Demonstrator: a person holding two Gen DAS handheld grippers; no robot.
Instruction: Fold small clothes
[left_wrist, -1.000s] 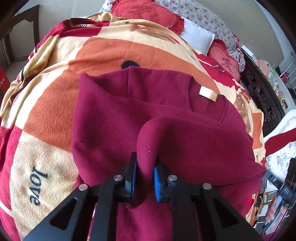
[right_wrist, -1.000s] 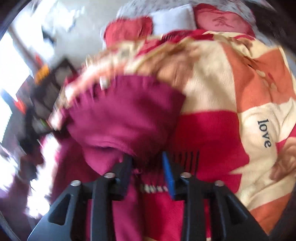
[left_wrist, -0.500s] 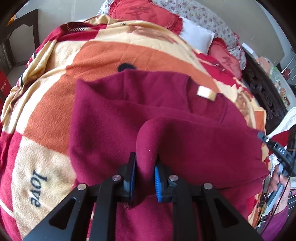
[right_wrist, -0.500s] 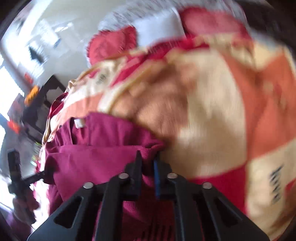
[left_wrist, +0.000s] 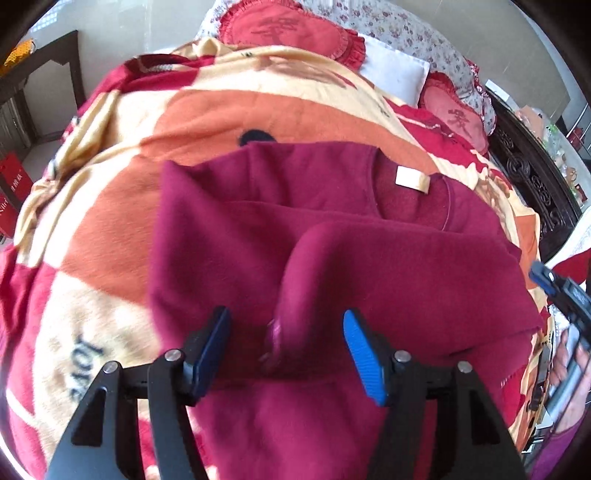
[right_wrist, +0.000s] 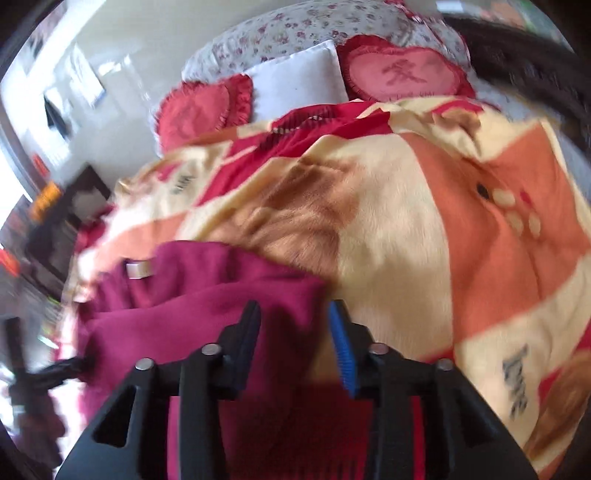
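A maroon fleece top (left_wrist: 351, 266) lies partly folded on the bed, its cream neck label (left_wrist: 412, 179) facing up. My left gripper (left_wrist: 288, 350) hangs just over it with its jaws opening. A raised ridge of the cloth (left_wrist: 295, 280) stands between the blue pads (left_wrist: 364, 354), which do not touch it. In the right wrist view, the right gripper (right_wrist: 295, 339) is over the top's far corner (right_wrist: 288, 295) and its jaws are opening too. The cloth lies loose between them. The right gripper (left_wrist: 554, 284) also shows at the left view's right edge, held by a hand (left_wrist: 569, 365).
An orange, cream and red blanket (left_wrist: 221, 122) covers the bed. Red heart cushions (left_wrist: 288, 29) and a white pillow (left_wrist: 395, 70) lie at the head. A dark carved bed frame (left_wrist: 528, 173) runs along the right. A red box (left_wrist: 9, 184) stands on the floor at left.
The left jaws were shut on the maroon ridge and have now spread wide, letting it go. The right gripper carried its corner across, pinched it shut, and has now parted its jaws.
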